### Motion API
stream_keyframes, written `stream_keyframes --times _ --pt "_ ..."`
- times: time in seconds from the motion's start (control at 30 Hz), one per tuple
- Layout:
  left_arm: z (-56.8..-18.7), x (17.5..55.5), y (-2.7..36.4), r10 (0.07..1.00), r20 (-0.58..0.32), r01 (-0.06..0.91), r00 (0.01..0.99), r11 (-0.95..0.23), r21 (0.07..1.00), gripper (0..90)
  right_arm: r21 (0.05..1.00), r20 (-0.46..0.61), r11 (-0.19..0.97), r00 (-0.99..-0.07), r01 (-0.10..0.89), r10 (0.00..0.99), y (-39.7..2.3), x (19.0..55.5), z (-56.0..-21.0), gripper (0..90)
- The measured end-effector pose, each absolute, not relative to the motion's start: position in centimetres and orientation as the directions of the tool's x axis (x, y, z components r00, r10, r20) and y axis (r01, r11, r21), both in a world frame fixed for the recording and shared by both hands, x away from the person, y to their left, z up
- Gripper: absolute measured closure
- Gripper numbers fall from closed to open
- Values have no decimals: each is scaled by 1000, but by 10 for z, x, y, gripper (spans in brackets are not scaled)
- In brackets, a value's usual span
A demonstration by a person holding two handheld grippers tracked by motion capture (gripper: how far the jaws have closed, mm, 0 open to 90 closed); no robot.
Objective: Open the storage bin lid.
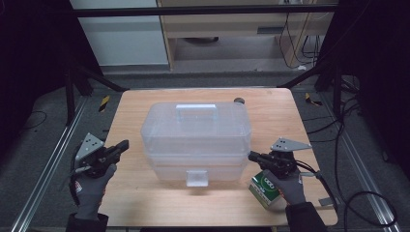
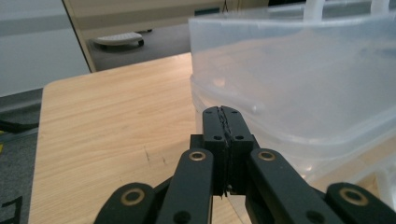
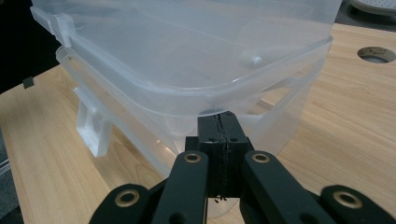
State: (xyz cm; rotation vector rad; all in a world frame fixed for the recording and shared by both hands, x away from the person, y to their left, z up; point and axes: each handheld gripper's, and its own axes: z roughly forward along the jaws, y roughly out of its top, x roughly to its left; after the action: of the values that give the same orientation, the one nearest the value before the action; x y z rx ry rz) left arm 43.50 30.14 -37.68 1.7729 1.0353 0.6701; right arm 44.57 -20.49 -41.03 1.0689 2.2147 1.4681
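A clear plastic storage box [image 1: 196, 140] with a lid, a top handle [image 1: 196, 107] and a front latch [image 1: 197, 177] stands in the middle of the wooden table [image 1: 140, 193]. My left gripper [image 1: 126, 143] lies left of the box, a short gap from its side. In the left gripper view its jaws [image 2: 222, 112] are pressed together with nothing between them, facing the box [image 2: 299, 79]. My right gripper [image 1: 251, 155] is shut and empty at the box's right end. Its tip [image 3: 219, 116] sits just under the lid rim of the box [image 3: 187, 56]; I cannot tell whether it touches.
A small green and white carton [image 1: 265, 189] stands on the table under the right hand, near the front right corner. A round hole [image 1: 238, 100] is in the tabletop behind the box. Bare wood lies left of the box and in front of it.
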Motion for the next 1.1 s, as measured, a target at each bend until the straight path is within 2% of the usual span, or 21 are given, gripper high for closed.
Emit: stream_keyframes --times 0.43,0.67,1.1 --pt "-406 443 278 815 -20 415 580 -274 867 896 880 159 216 -690 423 706 -205 446 -411 900" --pt "-405 442 276 788 -54 402 613 -253 880 896 883 161 209 -688 421 708 -204 446 -411 900" --pt "-395 444 273 796 -38 360 604 -230 904 894 904 165 168 -683 394 712 -206 449 -401 900"
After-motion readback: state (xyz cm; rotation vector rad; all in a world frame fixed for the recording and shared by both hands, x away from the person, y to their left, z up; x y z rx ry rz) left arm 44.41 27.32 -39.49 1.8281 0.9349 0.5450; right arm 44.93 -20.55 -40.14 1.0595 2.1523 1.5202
